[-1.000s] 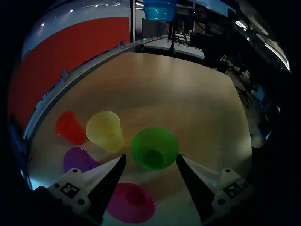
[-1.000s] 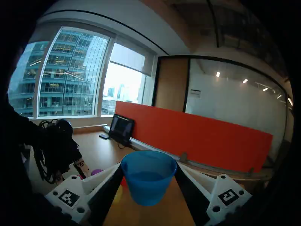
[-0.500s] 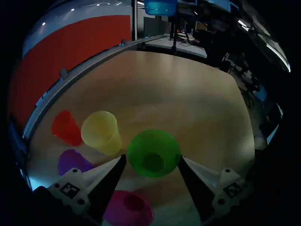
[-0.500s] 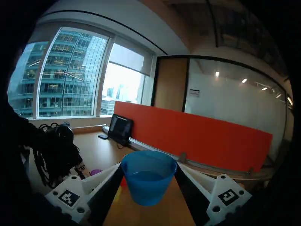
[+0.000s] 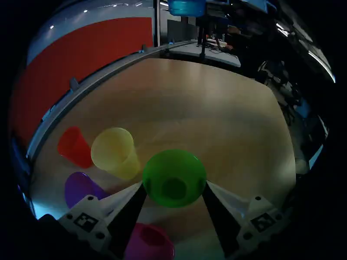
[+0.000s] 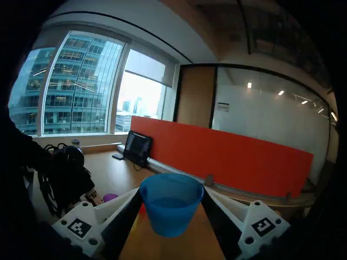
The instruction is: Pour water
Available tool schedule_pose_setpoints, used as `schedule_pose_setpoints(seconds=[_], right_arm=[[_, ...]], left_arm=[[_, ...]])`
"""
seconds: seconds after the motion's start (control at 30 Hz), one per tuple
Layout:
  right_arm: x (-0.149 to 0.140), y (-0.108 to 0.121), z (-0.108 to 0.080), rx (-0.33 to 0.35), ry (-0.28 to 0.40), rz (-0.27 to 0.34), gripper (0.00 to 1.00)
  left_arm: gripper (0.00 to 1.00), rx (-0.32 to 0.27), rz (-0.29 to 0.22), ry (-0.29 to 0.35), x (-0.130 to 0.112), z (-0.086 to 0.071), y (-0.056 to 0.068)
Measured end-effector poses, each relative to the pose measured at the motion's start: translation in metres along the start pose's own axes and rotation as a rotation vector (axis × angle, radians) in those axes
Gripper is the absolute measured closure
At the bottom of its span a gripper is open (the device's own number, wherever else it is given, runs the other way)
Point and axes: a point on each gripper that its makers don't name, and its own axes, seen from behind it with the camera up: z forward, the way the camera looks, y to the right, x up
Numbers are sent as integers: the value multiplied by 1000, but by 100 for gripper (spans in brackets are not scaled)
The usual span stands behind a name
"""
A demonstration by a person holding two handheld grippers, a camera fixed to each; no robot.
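**Ref. object:** green cup (image 5: pixel 174 177), upright on wood table (image 5: pixel 225 112), mouth up, no water seen inside.

**L gripper** (image 5: pixel 174 185): jaws spread. One finger stands each side of green cup, tips just beside its rim.

**R gripper** (image 6: pixel 171 193): clamped on blue cup (image 6: pixel 171 209), both fingers pressed to cup wall. Blue cup is upright and part-filled w/ water. In left gripper view the blue cup (image 5: pixel 186 6) hangs raised, well beyond green cup, off the table.

**Other items, rel. to green cup (left gripper view):**
- yellow cup (image 5: pixel 113 151): just beside it, view-left.
- red cup (image 5: pixel 73 146): past yellow cup, same side.
- purple cup (image 5: pixel 80 188): view-left, nearer the camera.
- magenta cup (image 5: pixel 149 240): near side, btwn the fingers' bases.
- orange partition (image 5: pixel 78 56): along table edge, well apart, view-left.
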Motion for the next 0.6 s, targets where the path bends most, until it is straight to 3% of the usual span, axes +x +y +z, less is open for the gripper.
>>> schedule_pose_setpoints(seconds=[0.3,0.6], right_arm=[[-1,2,-1,0,-6,2,7],[3,4,-2,-9,-4,12,7]], left_arm=[[15,3,-1,30,10,-5,-1],[15,18,-28,104,30,-29,-6]])
